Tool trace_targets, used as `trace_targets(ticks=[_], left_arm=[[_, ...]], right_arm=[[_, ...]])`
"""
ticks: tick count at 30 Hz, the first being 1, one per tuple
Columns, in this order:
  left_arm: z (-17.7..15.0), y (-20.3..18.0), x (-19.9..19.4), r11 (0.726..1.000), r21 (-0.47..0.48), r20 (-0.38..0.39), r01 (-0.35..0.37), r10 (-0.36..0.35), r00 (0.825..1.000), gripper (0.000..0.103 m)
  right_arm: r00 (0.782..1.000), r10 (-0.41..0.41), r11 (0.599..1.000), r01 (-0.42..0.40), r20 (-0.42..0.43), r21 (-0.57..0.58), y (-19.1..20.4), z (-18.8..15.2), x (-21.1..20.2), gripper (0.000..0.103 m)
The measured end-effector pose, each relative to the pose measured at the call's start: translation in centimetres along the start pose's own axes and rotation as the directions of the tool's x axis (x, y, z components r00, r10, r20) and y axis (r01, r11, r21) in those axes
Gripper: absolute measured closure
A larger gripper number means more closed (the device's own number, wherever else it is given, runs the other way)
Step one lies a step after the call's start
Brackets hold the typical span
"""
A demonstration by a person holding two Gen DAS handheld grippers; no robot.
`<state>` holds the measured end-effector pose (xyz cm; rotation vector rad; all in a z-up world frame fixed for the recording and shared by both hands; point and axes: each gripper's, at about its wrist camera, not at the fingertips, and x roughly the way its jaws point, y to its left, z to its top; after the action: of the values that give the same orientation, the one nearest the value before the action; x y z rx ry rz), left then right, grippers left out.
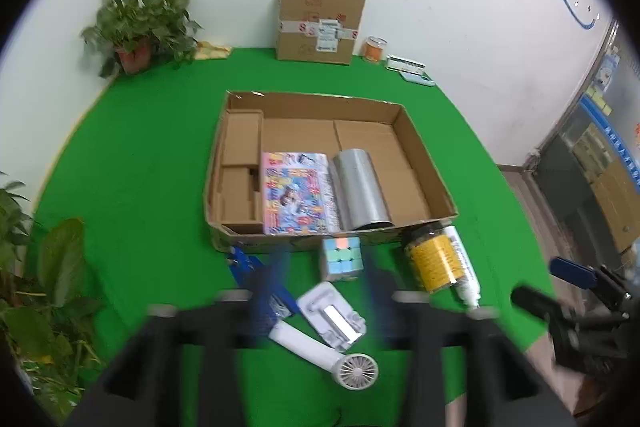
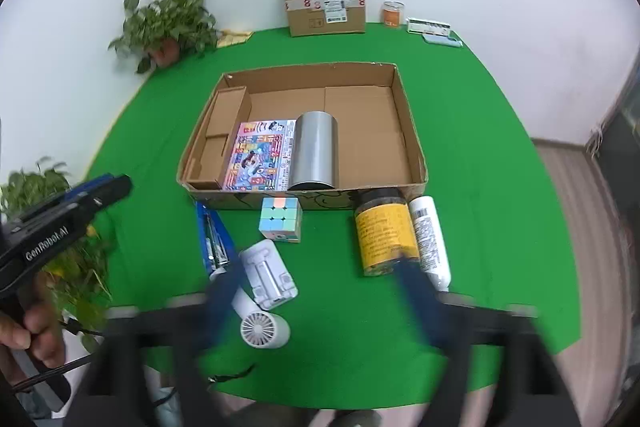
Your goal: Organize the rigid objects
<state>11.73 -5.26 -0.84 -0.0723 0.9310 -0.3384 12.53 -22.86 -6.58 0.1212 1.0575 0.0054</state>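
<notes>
Both grippers, left gripper [image 1: 326, 279] and right gripper [image 2: 324, 291], are held with blurred blue fingers spread, apparently grasping nothing. Below them lie a pastel cube [image 2: 280, 219], white fan [image 2: 262, 327] and yellow-labelled jar [image 2: 384, 237], outside the cardboard tray [image 2: 416, 151].

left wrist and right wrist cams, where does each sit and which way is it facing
Left wrist: on the left gripper, tilted down at the open cardboard box; own blue fingers show, right gripper at right.
Right wrist: on the right gripper, tilted down likewise; own fingers show, left gripper and hand at left.
Shared: box, cube, yellow jar.
</notes>
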Motion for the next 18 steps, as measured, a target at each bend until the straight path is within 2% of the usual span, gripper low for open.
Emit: trace_targets(ticks=[1,2,4,6,10,12,15,18], left_arm=[[0.0,0.2,0.1,1.0,-0.013,-0.001,0.014,-0.014,1.0,0.009],[-0.1,0.4,0.0,0.999,-0.025,0.01,0.022,-0.022,1.0,0.009],[-0.3,0.6,0.3,0.999,-0.028,-0.016,0.031,-0.031,0.999,0.009],[-0.7,0.7,1.1,0.999,-0.032,-0.087,0.044,-0.046,0.995,0.009],[-1.7,1.5,2.1,0.998,-0.06,-0.153,0.019,-0.028,0.988,0.01],[-2.1,1.8,2.1,0.998,-0.068,-0.168,-0.013,0.002,0.986,0.01],[-2.5,2.5,1.8,0.991,-0.074,-0.171,-0.108,0.094,0.981,0.01],[-2.7,3.1,1.4,0.98,-0.097,-0.185,-0.172,0.152,0.971,0.01]], right_arm=[[1.0,0.007,1.0,-0.007,0.018,0.017,-0.4,-0.3,-0.2,0.001],[1.0,0.01,1.0,-0.01,0.022,0.026,-0.6,-0.6,-0.2,0.001],[1.0,0.023,0.999,-0.023,-0.002,0.031,-1.2,-1.1,0.1,0.001],[0.999,0.031,0.999,-0.031,-0.024,0.034,-1.7,-1.5,0.7,0.001],[0.998,0.018,0.999,-0.016,-0.058,0.04,-2.9,-2.3,3.0,0.001],[0.997,0.019,0.999,-0.015,-0.078,0.045,-3.7,-2.6,5.0,0.001],[0.994,0.026,0.998,-0.02,-0.107,0.059,-5.4,-2.3,8.5,0.001],[0.994,-0.01,0.999,0.015,-0.109,0.04,-6.9,-1.5,12.0,0.001]])
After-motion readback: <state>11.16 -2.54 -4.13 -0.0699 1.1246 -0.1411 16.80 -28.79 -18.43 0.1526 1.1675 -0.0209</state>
